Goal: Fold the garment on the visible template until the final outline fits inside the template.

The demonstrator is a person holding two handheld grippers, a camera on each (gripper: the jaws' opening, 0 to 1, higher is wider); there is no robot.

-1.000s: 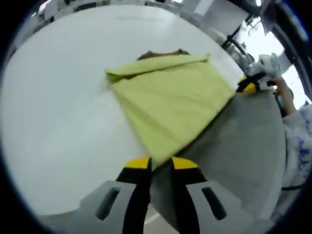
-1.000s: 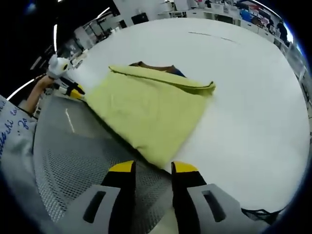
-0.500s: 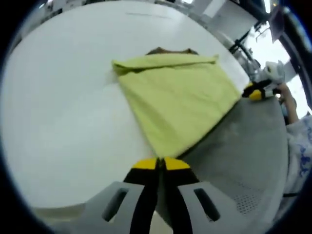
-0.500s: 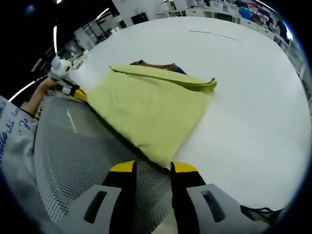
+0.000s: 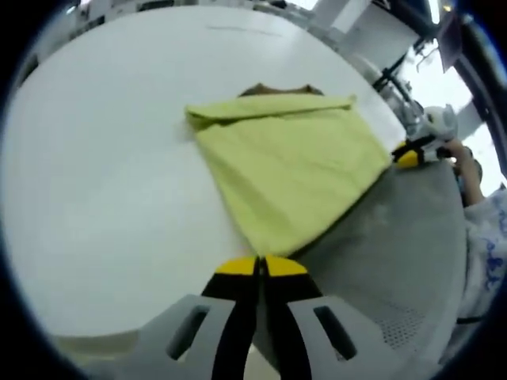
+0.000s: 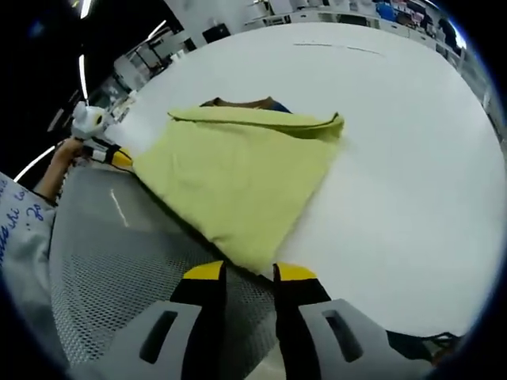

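Observation:
A yellow-green garment lies folded on the white table, its far edge doubled over. A brown template peeks out beyond that far edge. My left gripper is shut at the garment's near corner, which runs right into its tips. My right gripper is open with a narrow gap, and the other near corner reaches its tips. In the left gripper view the right gripper shows at the garment's right corner. In the right gripper view the left gripper shows at its left corner.
A grey mesh surface adjoins the garment's near edge. A hand and a blue-patterned white sleeve show at the sides. The white table stretches wide beyond the garment; shelving stands far off.
My left gripper went from open to shut at the garment's corner one second ago and has stayed shut. The right gripper's gap has narrowed slightly. The garment lies as before.

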